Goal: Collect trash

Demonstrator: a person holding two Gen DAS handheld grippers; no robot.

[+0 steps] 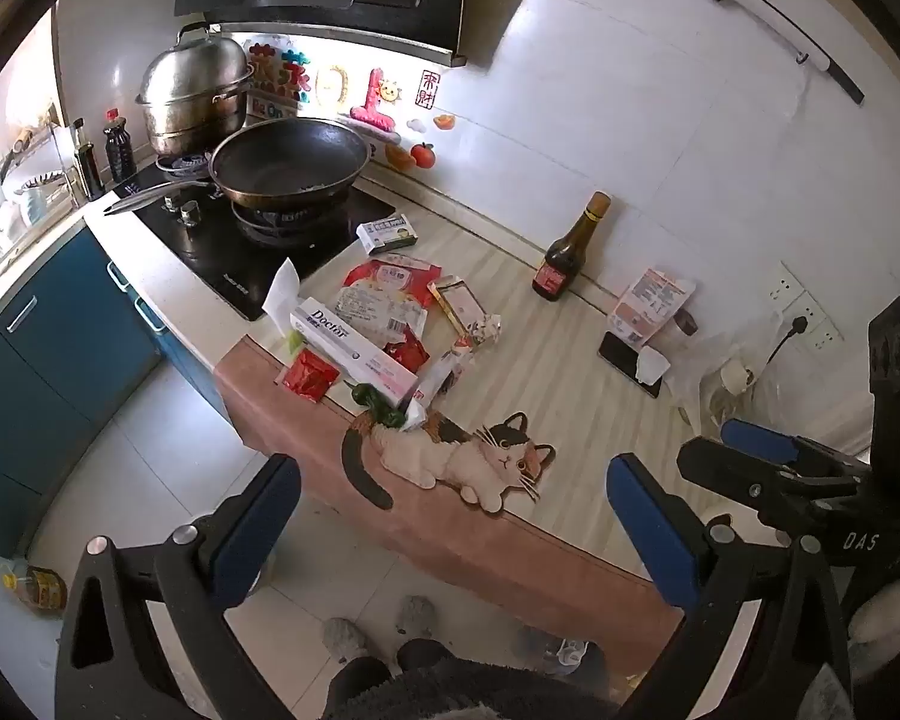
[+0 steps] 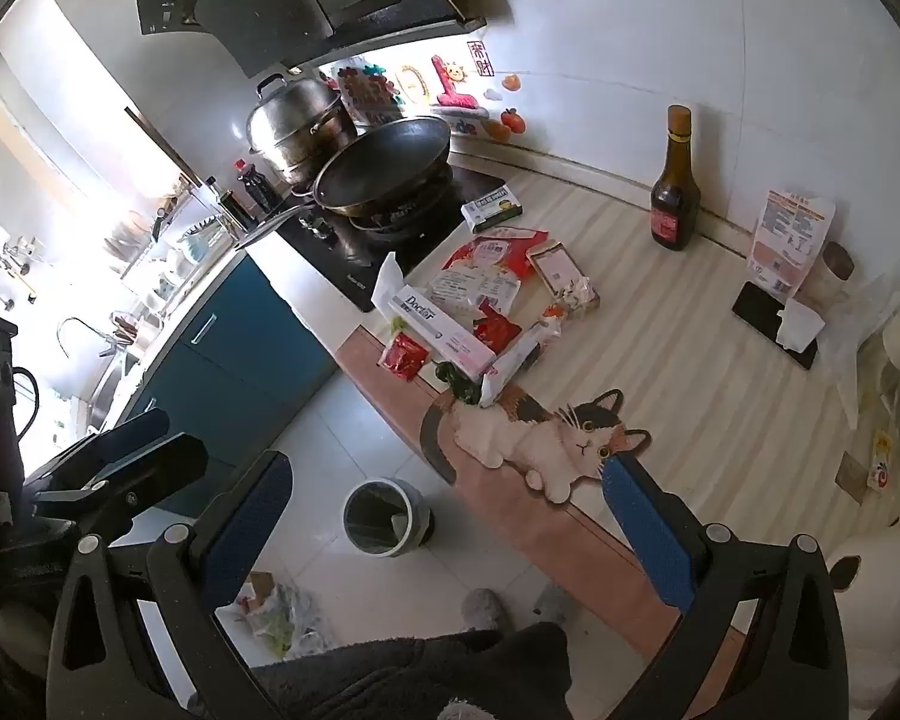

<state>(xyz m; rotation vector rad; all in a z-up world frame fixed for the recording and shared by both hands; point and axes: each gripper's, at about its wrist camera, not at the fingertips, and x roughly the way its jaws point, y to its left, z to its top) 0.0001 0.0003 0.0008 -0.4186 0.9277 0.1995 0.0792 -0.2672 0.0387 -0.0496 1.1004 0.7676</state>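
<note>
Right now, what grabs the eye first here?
A heap of wrappers and a white Doctor box lies on the counter beside the stove, just left of the printed cat at the counter's edge. On the floor below stands a small bin. Both tools, left and right, hang open and empty.

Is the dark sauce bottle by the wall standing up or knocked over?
Upright. The dark sauce bottle stands on its base on the counter, cap on top, close to the white wall.

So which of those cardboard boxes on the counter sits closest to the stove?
The small white-and-green cardboard box, lying right beside the black stove top. The long white-and-pink "Doctor" box lies further along the counter, toward its front edge, among the wrappers.
</note>
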